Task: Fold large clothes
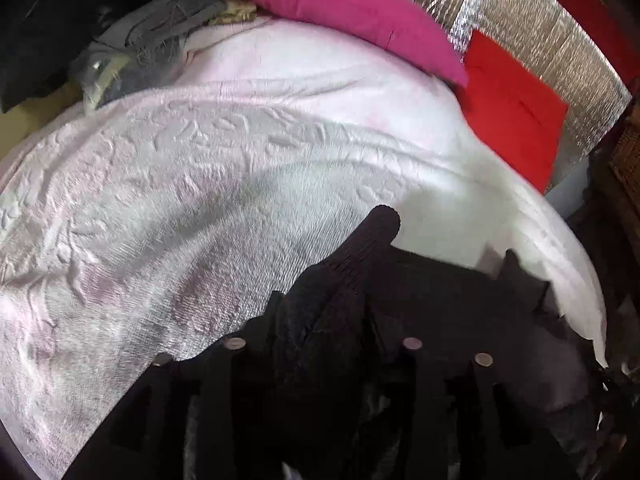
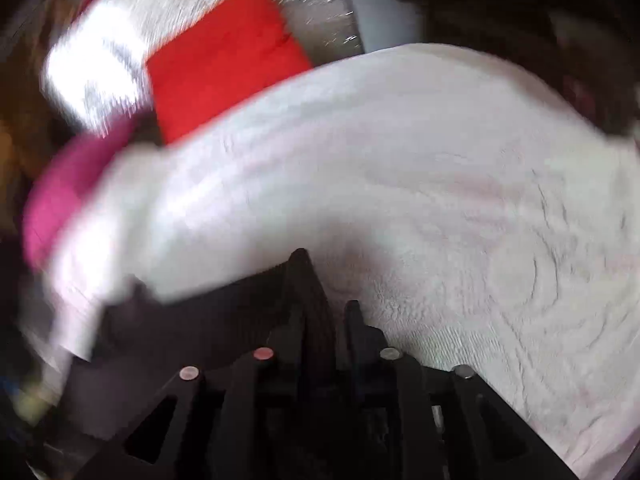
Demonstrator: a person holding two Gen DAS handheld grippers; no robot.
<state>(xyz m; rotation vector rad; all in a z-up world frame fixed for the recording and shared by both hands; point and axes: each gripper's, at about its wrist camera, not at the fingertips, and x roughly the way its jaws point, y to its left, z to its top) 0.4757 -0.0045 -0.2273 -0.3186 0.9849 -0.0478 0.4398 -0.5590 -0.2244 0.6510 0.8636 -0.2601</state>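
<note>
A black ribbed garment (image 1: 360, 280) hangs bunched between the jaws of my left gripper (image 1: 324, 320), which is shut on it above a pale pink embossed bedspread (image 1: 200, 184). In the right wrist view my right gripper (image 2: 324, 312) is shut on a dark ribbed edge of the same black garment (image 2: 308, 288), which spreads down to the left (image 2: 180, 320). The bedspread (image 2: 460, 208) lies under it. The right view is motion-blurred.
A magenta pillow (image 1: 352, 12) and a red pillow (image 1: 516, 108) lean on a silver quilted headboard (image 1: 560, 40). A heap of grey clothes (image 1: 152, 44) lies at the far left of the bed. The red pillow (image 2: 224, 60) and magenta pillow (image 2: 60, 196) also show in the right view.
</note>
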